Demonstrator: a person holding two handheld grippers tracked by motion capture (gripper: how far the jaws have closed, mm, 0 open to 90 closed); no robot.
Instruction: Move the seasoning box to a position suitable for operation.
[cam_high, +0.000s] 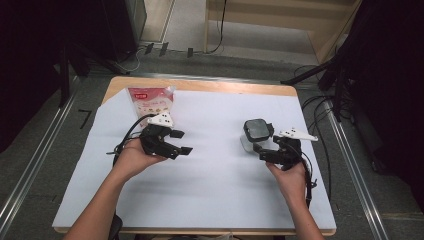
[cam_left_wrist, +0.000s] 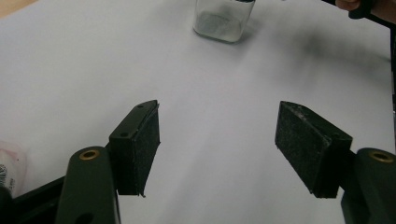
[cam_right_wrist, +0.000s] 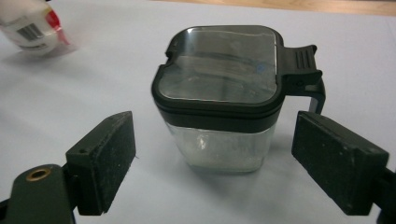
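A clear square jar with a black lid and a side latch stands upright on the white sheet at the right. My right gripper is just in front of it. In the right gripper view the jar stands between the open jaws of the right gripper, with a gap on each side and neither pad touching it. My left gripper is held at the left, open and with nothing between its jaws. The jar appears far off in the left gripper view.
A red and white snack pouch lies at the back left of the sheet, behind the left hand; it also appears as the pouch in the right gripper view. White paper covers the wooden table. Cables trail off the right side.
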